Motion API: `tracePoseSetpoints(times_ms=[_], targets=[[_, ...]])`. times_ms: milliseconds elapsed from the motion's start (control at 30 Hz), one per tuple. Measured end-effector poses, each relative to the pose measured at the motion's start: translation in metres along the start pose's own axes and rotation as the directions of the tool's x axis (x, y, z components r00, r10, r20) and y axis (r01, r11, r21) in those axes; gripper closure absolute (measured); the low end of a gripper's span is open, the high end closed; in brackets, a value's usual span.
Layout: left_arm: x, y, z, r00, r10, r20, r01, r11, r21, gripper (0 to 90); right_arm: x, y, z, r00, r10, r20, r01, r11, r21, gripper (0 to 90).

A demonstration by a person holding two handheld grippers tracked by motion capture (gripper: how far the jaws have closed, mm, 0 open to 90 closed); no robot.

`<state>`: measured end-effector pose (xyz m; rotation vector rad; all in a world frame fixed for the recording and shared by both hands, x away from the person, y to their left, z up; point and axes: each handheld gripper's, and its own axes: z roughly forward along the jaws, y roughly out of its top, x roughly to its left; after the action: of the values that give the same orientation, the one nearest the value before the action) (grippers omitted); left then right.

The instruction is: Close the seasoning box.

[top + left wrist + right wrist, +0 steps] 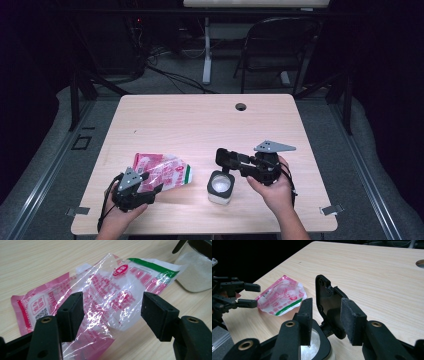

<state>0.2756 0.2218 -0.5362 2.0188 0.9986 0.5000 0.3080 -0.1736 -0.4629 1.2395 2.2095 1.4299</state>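
A crinkled pink, white and green plastic bag (167, 172) (107, 295) (282, 296) lies flat on the wooden table (200, 125), at its front left. My left gripper (151, 182) (112, 307) (255, 295) is open, its jaws spread over the bag's near end without pressing on it. To the right of the bag stands a small square container (220, 187) (195, 272) (312, 345) with white powder inside. Its black lid (224, 157) (327, 297) stands upright between the jaws of my right gripper (231, 162) (325, 312). That gripper is open, with a gap on the lid's left side.
A round cable hole (241, 106) (420, 263) sits near the table's far edge. Behind the table are a dark folding chair (280, 45) and a white desk leg (206, 50). Both hands rest close to the table's front edge.
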Motion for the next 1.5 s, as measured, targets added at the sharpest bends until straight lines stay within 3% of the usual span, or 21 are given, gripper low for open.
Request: tracePoseSetpoints(times_ms=[433, 933, 1300, 1500], targets=[[0.005, -0.004, -0.007, 0.9994, -0.022, -0.028, 0.022, 0.9998, -0.001, 36.2, -0.004, 0.007, -0.003, 0.9998, 0.015, -0.01, -0.015, 1.0, -0.023, 59.8], [0.008, -0.007, -0.01, 0.9983, -0.033, -0.049, 0.033, 0.9995, -0.001, 37.0, -0.016, 0.004, 0.005, 0.9993, 0.013, 0.035, -0.013, 1.0, -0.008, 57.9], [0.011, -0.01, -0.015, 0.9964, -0.058, -0.061, 0.058, 0.9983, -0.008, 38.4, -0.016, 0.003, 0.014, 0.9999, 0.003, 0.014, -0.003, 0.999, 0.034, 72.9], [0.011, -0.01, -0.015, 0.9957, -0.07, -0.061, 0.07, 0.9975, -0.011, 38.8, -0.015, 0.003, 0.013, 0.9994, -0.019, 0.03, 0.017, 0.999, 0.043, 78.5]])
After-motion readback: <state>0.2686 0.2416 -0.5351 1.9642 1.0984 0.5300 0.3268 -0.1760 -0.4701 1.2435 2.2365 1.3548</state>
